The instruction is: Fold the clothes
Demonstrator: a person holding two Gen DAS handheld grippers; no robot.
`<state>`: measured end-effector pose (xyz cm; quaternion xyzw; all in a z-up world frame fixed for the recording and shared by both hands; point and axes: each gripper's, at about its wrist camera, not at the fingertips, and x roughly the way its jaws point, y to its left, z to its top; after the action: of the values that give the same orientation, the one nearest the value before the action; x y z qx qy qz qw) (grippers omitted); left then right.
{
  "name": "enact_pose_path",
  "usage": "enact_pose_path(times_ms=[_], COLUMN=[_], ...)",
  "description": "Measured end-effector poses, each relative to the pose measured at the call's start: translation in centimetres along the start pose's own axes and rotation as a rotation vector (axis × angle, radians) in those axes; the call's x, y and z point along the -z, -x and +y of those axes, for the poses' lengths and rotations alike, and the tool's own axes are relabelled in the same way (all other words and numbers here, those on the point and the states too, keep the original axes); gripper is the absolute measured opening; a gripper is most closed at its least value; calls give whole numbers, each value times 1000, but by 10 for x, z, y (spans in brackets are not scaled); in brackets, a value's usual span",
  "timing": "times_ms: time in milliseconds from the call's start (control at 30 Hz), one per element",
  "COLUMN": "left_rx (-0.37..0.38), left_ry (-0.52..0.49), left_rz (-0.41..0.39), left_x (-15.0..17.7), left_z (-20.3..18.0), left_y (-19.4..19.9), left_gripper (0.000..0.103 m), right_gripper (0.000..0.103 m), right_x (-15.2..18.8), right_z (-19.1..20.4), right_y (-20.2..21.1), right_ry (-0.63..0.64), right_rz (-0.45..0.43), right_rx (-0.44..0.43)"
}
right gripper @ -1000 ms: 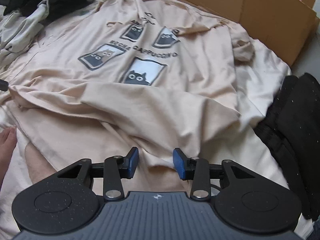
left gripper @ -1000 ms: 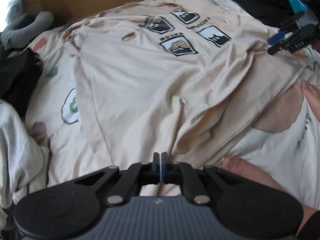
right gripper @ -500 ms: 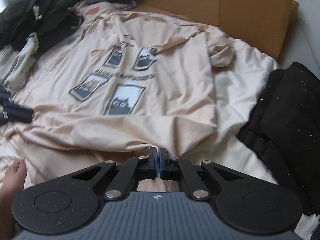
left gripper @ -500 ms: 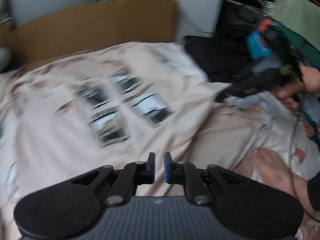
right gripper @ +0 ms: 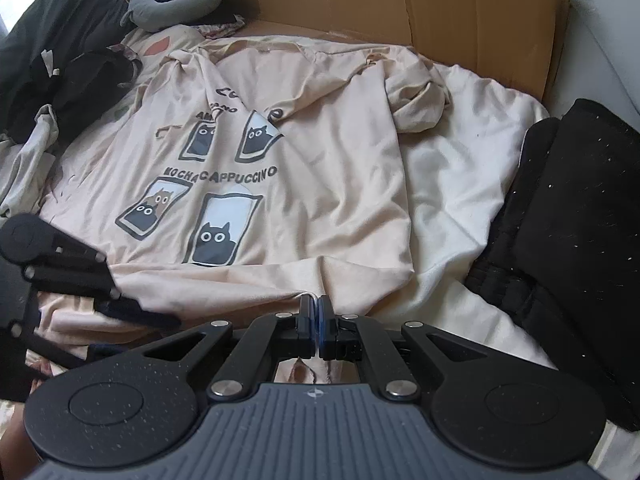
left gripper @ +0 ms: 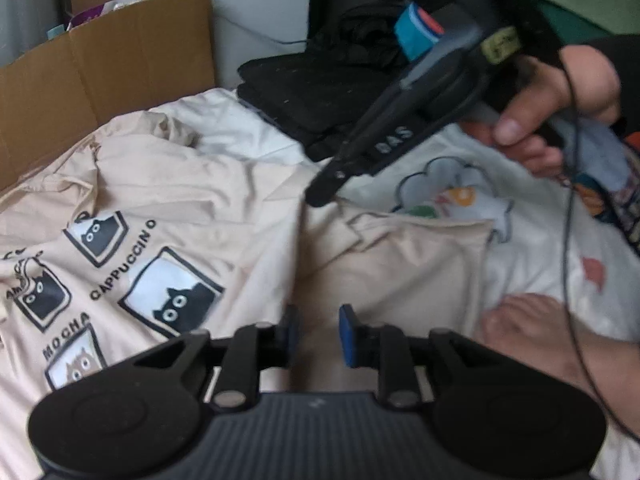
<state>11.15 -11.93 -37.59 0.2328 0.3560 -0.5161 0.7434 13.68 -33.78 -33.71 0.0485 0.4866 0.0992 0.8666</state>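
Though spread front-up with its cat print showing: lies rumpled across the bed sheet (right gripper: 448, 216), collar toward the cardboard box (right gripper: 480, 20).
T-shirt (right gripper: 340, 168): beige, thin, soft; judged light and limp, likely to sag and crease wherever unsupported, unlikely to slip once pinched.
Near edge: already doubled back toward the print, forming a fold line along the bottom.
Right sleeve (right gripper: 420, 100): bunched into a knot of cloth near the box; probably needs flattening before any clean fold.
Right gripper (right gripper: 316, 320): jaws pressed together on the folded edge, a sliver of fabric caught at the tips.
Left gripper (left gripper: 316, 330): jaws opening, blue pads apart, nothing between them; hangs above the doubled-over cloth beside the print.
Where to take hold: at hem or fold edge, near the corners, both layers pinched together; mid-panel grips judged poor, likely to lift one layer only and drag wrinkles.
Spacing of grips: well apart along one edge, so the cloth hangs taut between them.
Nearby clutter: black garment stack (right gripper: 568, 220) just beside the sheet; a bare foot (left gripper: 532, 328) close to the fold; best kept off both.
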Motion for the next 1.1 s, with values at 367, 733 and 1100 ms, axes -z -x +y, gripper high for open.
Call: enact_pose_path(times_ms=[367,733,1100], left_rx=[-55,-49,68], left_ry=[-96,-7,58], left_rz=[45,21,-28], left_x=[4,3,1], left_z=[6,16,-7], left_y=[-20,-3,26], left_gripper=[31,4,4], right_gripper=[3,33,39], right_x=[2,21,48], right_z=[-9,-20,-4], right_y=[-25,27,11], right_ry=[-8,-77,-213], right_rz=[40,15,104], right_rx=[5,6,-123])
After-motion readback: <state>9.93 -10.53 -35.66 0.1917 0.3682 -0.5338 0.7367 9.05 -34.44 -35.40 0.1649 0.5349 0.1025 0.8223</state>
